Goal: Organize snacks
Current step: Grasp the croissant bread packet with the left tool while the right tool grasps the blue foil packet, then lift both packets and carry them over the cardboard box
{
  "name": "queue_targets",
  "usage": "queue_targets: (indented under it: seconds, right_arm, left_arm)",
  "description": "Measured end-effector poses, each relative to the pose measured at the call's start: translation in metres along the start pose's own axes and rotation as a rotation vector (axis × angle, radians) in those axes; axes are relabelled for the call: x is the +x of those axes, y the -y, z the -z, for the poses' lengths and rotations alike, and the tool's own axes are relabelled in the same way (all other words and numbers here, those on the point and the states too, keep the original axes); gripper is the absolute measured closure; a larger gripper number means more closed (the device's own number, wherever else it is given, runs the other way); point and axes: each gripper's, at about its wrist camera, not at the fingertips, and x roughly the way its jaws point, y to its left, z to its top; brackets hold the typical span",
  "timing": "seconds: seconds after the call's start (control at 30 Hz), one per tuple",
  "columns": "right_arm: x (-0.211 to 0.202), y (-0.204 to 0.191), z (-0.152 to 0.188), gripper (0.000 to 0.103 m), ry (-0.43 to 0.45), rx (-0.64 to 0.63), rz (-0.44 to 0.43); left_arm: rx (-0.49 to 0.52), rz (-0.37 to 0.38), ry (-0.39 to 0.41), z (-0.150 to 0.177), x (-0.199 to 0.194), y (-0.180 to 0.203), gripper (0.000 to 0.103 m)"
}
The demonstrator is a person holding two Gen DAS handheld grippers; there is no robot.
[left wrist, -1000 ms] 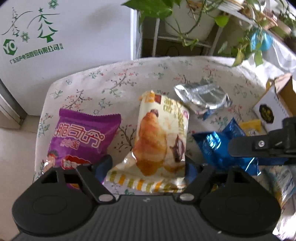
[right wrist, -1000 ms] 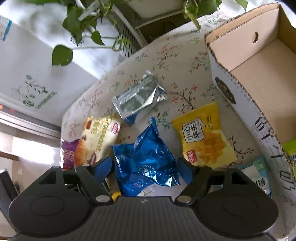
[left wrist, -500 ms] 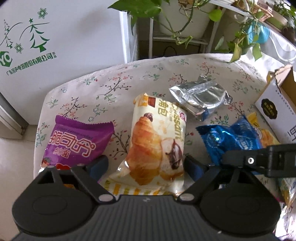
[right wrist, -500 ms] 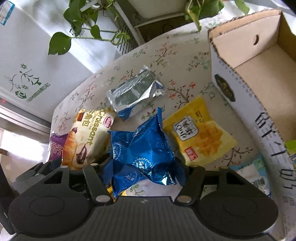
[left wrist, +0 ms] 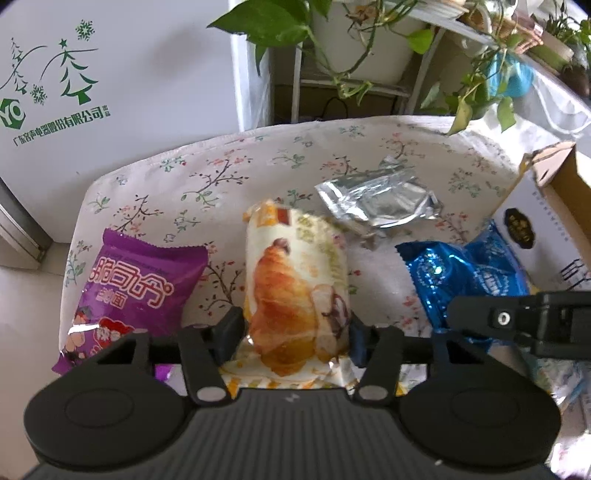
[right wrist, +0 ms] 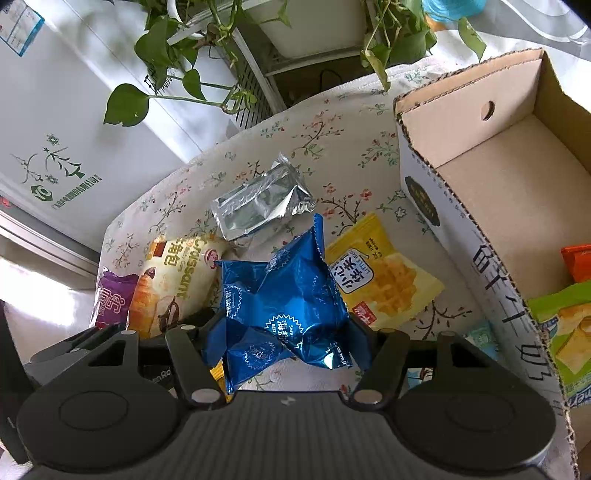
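Both grippers tilt steeply down, gripping packets.

A home: floral tablecloth [left wrist: 258, 166], potted plants [left wrist: 354, 40], white appliance [left wrist: 110, 74] alongside.

A floral cloth [left wrist: 258, 162] covers the desk. Behind it stands a white appliance [left wrist: 110, 74] with green tree prints (and Chinese lettering), beside a white metal rack [right wrist: 258, 85] holding trailing potted plants [left wrist: 332, 33]. Daylight brightens the pale floor [left wrist: 22, 314].
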Motion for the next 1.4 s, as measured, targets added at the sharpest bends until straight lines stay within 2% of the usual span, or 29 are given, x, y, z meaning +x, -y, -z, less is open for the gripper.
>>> queue_targets:
  seconds: [0.93, 1.17, 1.4]
  right_arm:
    - [-0.058, -0.006, 0.008, 0.032, 0.115, -0.125, -0.049]
    - [-0.074, -0.010, 0.011, 0.032, 0.161, -0.190, -0.047]
    - [-0.084, -0.007, 0.008, 0.032, 0.187, -0.196, -0.065]
  left_arm:
    - [-0.098, 0.049, 0.113, 0.008, -0.057, -0.008, 0.051]
    - [-0.129, 0.033, 0.151, 0.012, -0.067, -0.012, 0.051]
    - [-0.180, 0.011, 0.171, 0.024, -0.072, -0.014, 0.051]
